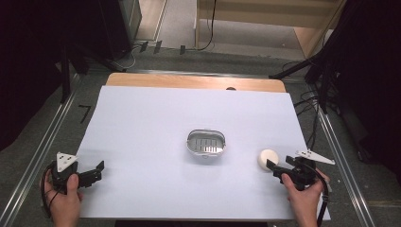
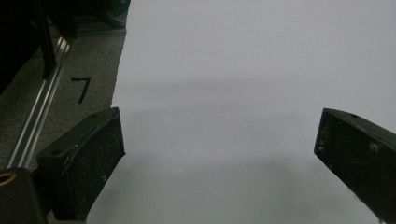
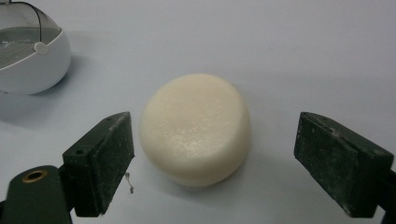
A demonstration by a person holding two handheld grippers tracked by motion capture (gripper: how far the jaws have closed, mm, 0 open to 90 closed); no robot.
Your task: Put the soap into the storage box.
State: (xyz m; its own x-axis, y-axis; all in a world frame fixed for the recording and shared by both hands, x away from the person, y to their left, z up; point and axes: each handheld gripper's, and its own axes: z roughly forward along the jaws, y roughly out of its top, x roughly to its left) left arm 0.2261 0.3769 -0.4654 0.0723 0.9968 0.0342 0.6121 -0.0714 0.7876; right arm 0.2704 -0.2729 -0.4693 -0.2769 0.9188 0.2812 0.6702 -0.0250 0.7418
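Note:
A round cream soap bar (image 1: 267, 158) (image 3: 196, 134) lies on the white table sheet at the right. My right gripper (image 1: 275, 171) (image 3: 215, 158) is just in front of it, open, with the soap between and slightly beyond the black fingertips (image 3: 105, 156); the pads do not touch it. A small oval soap dish (image 1: 205, 144) (image 3: 28, 56) with a ribbed insert sits mid-table, to the left of the soap. My left gripper (image 1: 97, 171) (image 2: 219, 154) rests open at the sheet's left edge with nothing between its jaws.
The white sheet (image 1: 156, 137) covers a wooden table (image 1: 189, 81). Metal rails (image 1: 38, 156) run along both sides on grey carpet, with a black "7" mark (image 2: 81, 88) at the left. Cables and dark stands (image 1: 326, 80) lie at the right.

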